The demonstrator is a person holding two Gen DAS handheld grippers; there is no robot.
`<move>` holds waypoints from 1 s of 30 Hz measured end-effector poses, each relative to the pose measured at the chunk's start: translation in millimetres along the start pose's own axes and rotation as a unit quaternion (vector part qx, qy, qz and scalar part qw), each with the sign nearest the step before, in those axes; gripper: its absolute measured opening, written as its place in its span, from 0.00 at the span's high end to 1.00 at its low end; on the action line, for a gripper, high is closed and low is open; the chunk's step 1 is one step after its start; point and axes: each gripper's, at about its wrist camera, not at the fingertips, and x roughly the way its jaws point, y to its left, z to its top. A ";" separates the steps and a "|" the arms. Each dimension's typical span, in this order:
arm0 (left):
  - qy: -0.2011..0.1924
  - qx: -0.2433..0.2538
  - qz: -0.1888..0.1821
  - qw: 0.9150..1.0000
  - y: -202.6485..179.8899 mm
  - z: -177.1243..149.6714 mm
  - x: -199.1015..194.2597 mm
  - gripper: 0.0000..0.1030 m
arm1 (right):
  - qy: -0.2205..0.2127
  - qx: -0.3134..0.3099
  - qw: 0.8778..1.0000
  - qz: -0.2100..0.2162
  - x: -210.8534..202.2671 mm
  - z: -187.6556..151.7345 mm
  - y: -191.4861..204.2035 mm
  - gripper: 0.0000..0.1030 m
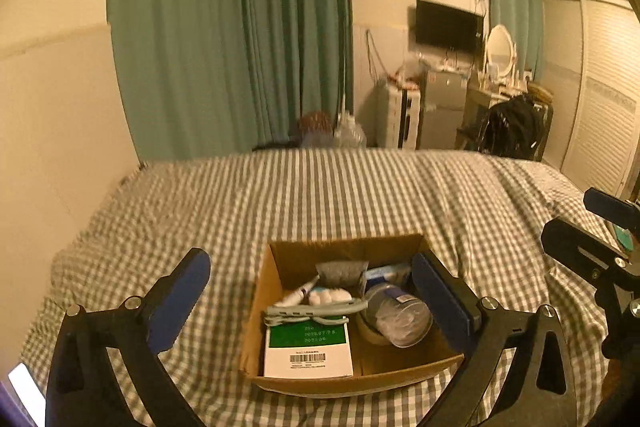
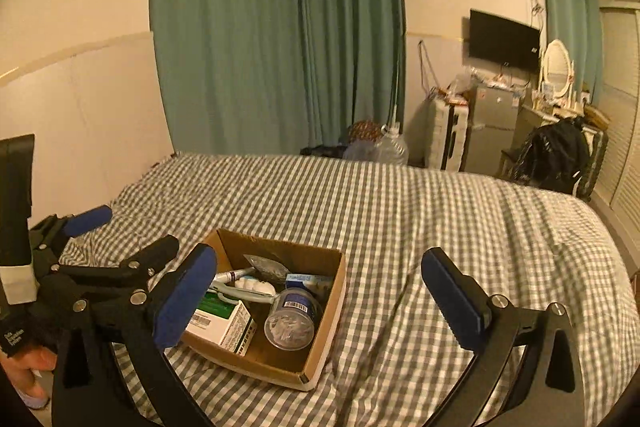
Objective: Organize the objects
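Since everything I can see to organize already sits inside the cardboard box [image 1: 276, 311], I read the sorting as close to finished, or else the box itself is what moves next. My left gripper [image 1: 312, 295] hangs with its fingers spread wide and empty, straddling the box from above; whether the right-hand pad [image 1: 440, 303] touches the box wall or merely hangs over it I cannot tell. My right gripper [image 2: 320, 291] is just as wide and empty, its fingers spanning the box's right wall and bare bedspread beyond.

Inside, the white and green carton [image 1: 308, 349] lies flat against the near wall, the clear round jar [image 1: 396, 315] lies on its side to the right, and a grey plastic tool [image 1: 316, 309], a small tube [image 1: 298, 293] and a silvery pouch [image 1: 342, 273] fill the back. Packed low, nothing stands above the rim, so I judge the box would carry well.

Around it the checked bedspread [image 1: 360, 195] is bare on the far side and to the right, with plenty of room to slide or set down. It looks soft and creased, so the box may tip if pushed. The two rigs crowd each other near the box, which I must mind.
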 end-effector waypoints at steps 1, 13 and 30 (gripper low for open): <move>-0.010 0.004 0.001 1.000 -0.7 1.5 -8.1 0.00 | -0.006 0.000 1.000 -0.002 -8.7 0.7 1.1 0.00; -0.139 0.013 0.001 0.990 -7.0 -4.1 -93.8 0.00 | -0.080 0.018 0.996 -0.032 -85.1 -17.2 9.4 0.00; -0.127 -0.037 -0.003 0.991 -1.1 -73.5 -101.9 0.00 | -0.096 0.038 0.993 -0.052 -94.2 -78.8 7.1 0.00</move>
